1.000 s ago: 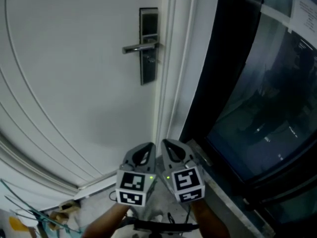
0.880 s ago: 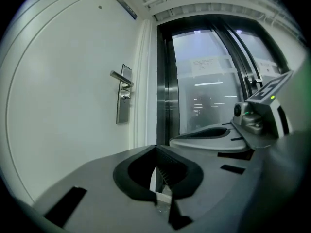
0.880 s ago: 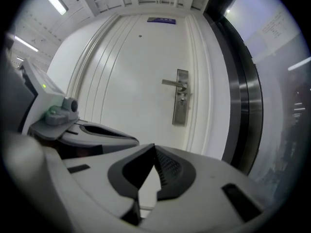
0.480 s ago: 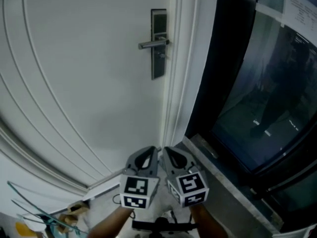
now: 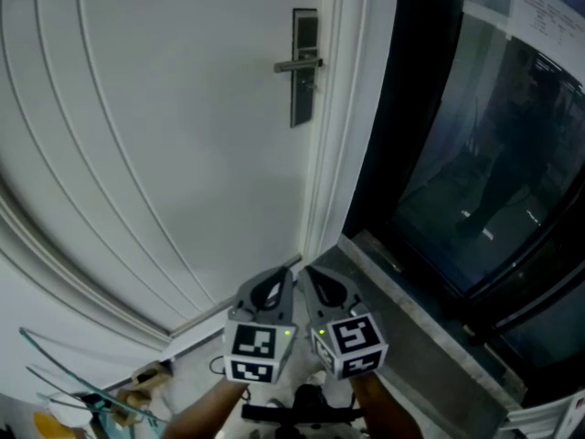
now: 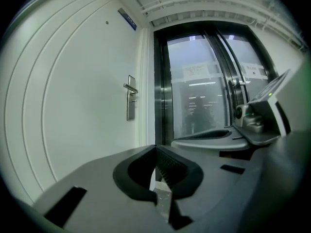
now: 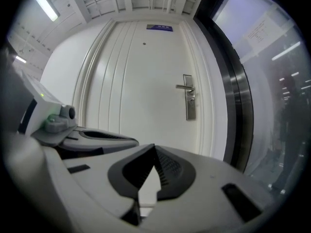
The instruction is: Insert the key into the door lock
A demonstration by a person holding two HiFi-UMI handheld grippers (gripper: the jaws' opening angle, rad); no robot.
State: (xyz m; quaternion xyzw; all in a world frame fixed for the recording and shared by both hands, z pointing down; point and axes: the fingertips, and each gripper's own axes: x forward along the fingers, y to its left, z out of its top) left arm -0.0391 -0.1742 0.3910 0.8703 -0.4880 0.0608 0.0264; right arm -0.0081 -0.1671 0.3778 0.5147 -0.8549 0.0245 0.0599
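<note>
Grey left gripper [image 6: 155, 148] and right gripper [image 7: 154, 147] sat side by side, jaws pressed together, no key seen between. Silver lever-handled lock plate [image 5: 304, 67] stood well ahead, above both. The approach wanted rising level, square-on.

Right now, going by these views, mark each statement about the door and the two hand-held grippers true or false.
1. The silver metal lever handle sits near the right edge of the white panelled door. True.
2. The left hand-held gripper holds a key. False: its jaws are together with nothing between them.
3. The right hand-held gripper touches the handle. False: it is held low, well short of it.
4. The dark glass panel stands right of the door. True.
</note>
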